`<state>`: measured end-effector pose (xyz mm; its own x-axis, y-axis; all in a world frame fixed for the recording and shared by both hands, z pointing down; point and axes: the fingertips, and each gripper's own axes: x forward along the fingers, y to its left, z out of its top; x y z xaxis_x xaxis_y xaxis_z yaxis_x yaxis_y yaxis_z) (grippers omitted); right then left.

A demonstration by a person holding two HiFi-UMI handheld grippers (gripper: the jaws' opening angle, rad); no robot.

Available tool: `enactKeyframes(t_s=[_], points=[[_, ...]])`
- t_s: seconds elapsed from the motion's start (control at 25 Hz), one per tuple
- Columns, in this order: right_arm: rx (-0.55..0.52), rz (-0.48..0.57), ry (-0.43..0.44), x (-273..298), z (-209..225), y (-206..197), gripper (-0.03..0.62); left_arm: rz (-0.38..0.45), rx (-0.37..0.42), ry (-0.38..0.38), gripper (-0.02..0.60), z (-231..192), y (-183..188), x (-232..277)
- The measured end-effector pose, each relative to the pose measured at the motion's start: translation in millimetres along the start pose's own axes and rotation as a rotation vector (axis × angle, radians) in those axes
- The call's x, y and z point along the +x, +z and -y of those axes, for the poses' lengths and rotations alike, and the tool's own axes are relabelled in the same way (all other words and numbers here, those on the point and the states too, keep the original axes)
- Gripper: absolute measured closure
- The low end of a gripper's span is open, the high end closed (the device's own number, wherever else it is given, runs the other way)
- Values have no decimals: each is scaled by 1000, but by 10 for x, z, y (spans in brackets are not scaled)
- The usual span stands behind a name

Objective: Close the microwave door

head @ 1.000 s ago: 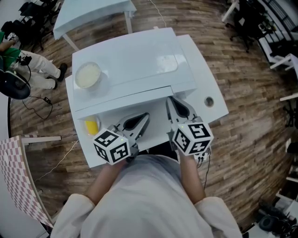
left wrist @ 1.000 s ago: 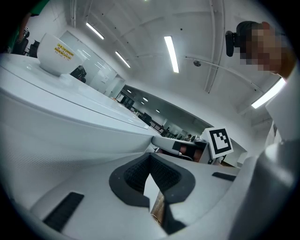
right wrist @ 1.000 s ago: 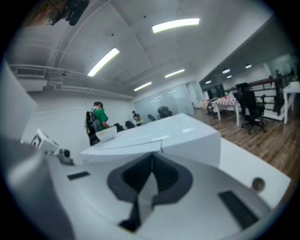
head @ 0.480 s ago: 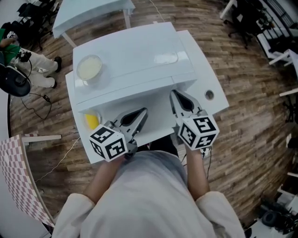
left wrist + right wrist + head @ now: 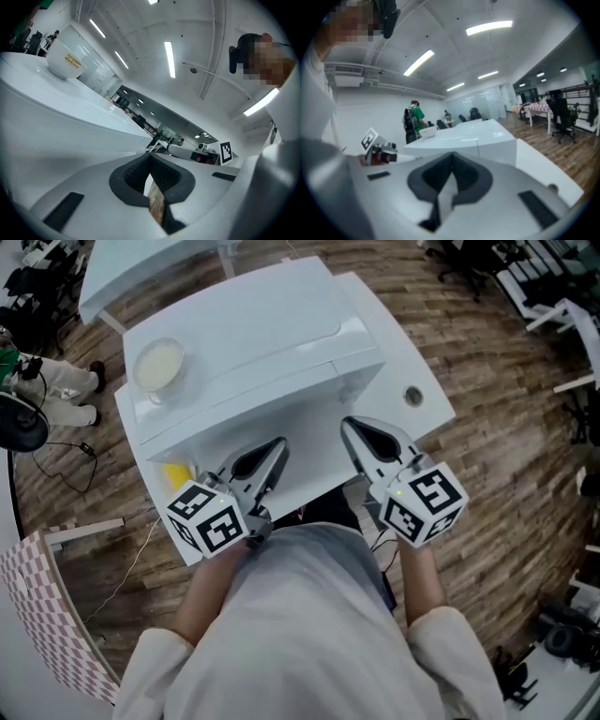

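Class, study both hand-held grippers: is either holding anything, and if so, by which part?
Nothing is held. The left hand-held gripper and the right hand-held gripper each have their jaws closed together with nothing between them.

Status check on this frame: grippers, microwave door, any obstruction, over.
Left gripper shut, empty. Right gripper shut, empty; both in front of the microwave. Microwave front looks flush, seemingly closed. Bowl on top, nothing seen blocking.

Wood-plank floor (image 5: 497, 465); white table (image 5: 155, 261) behind; black office chairs (image 5: 464, 261); checkered panel (image 5: 42, 606); ceiling strip lights (image 5: 169, 58).
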<state>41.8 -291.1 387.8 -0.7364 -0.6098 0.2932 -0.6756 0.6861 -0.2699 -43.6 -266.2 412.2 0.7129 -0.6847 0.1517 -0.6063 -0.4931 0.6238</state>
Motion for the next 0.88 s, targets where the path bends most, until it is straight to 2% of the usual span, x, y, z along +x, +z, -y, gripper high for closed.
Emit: enactKeyframes(t_s=[0.48,0.72,0.88], points=[[-45,-5,70,-117,-344,78,572,-2,-24,13,569,32,-3,-129],[-41,-3,72,-163,-365,69,572,8,-31,19,569,42,-18,-132],[-32,2,66,-222,-328,60,572,14,-4,32,569,66,13,-127]])
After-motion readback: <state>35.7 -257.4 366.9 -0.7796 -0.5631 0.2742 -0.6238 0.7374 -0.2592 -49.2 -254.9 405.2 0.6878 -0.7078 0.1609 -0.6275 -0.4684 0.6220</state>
